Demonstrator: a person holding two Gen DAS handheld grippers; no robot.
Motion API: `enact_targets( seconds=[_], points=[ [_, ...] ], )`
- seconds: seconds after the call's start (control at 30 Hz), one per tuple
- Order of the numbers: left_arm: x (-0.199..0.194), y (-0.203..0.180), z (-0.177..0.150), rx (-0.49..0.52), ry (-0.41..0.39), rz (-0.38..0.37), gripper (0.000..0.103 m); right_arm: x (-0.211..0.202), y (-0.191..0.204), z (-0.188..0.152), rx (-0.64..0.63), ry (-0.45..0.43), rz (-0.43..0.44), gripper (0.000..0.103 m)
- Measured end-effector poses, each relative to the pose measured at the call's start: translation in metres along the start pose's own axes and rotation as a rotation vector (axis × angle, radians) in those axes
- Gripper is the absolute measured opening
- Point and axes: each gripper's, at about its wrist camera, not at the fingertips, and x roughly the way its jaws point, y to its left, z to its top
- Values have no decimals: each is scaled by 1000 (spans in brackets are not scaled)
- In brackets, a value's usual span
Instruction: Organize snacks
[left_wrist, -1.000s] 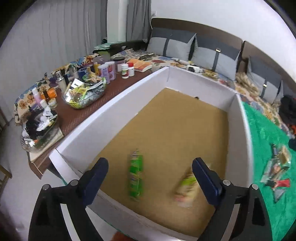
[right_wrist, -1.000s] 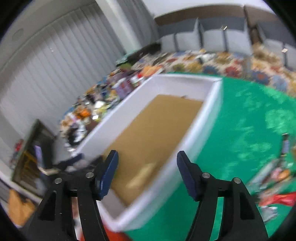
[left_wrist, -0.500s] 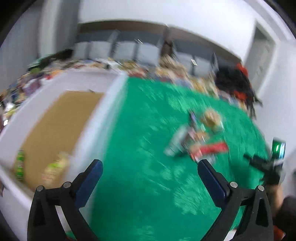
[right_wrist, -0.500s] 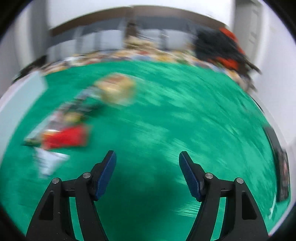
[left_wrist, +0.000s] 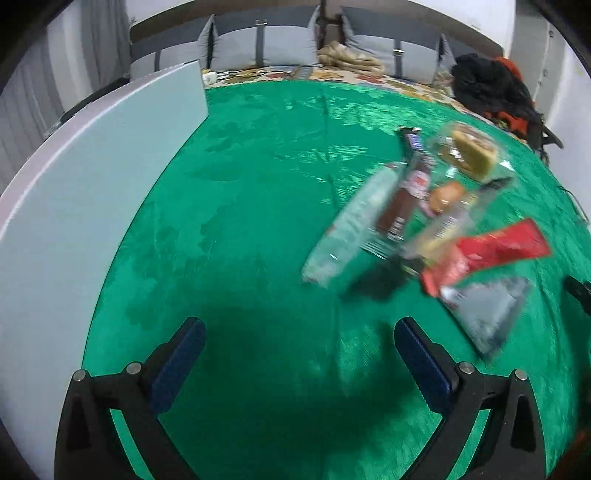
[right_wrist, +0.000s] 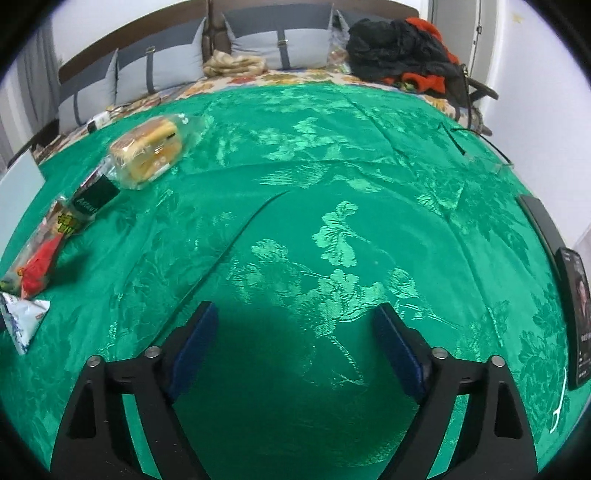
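A loose pile of snack packs lies on the green cloth (left_wrist: 258, 221): a pale green packet (left_wrist: 351, 225), a brown chocolate bar (left_wrist: 402, 206), a red wrapper (left_wrist: 491, 251), a grey pouch (left_wrist: 487, 314) and a bagged bun (left_wrist: 472, 151). My left gripper (left_wrist: 299, 358) hangs wide open over bare cloth, short of the pile, which sits ahead to its right. In the right wrist view the bagged bun (right_wrist: 147, 151), a dark green pack (right_wrist: 96, 199) and the red wrapper (right_wrist: 37, 266) lie far left. My right gripper (right_wrist: 295, 339) is empty, its jaws opening over bare cloth.
The white box wall (left_wrist: 74, 206) rises along the left of the left wrist view. Grey cushions (right_wrist: 258, 40) and a heap of black and orange clothes (right_wrist: 406, 48) line the back. A phone (right_wrist: 572, 317) lies at the cloth's right edge.
Both grippers swung away from the white box to the green cloth and sank toward it. The left jaws spread a little; the right jaws have widened in the last half second.
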Motion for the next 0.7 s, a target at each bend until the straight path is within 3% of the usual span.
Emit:
enact_targets(
  seconds=[0.33, 0.7],
  points=[
    [8, 8, 0, -15, -38, 11, 103, 1, 1, 0, -2, 0, -5, 90],
    [27, 20, 28, 18, -34, -14, 103, 0, 0, -1, -2, 0, -8, 90]
  ],
)
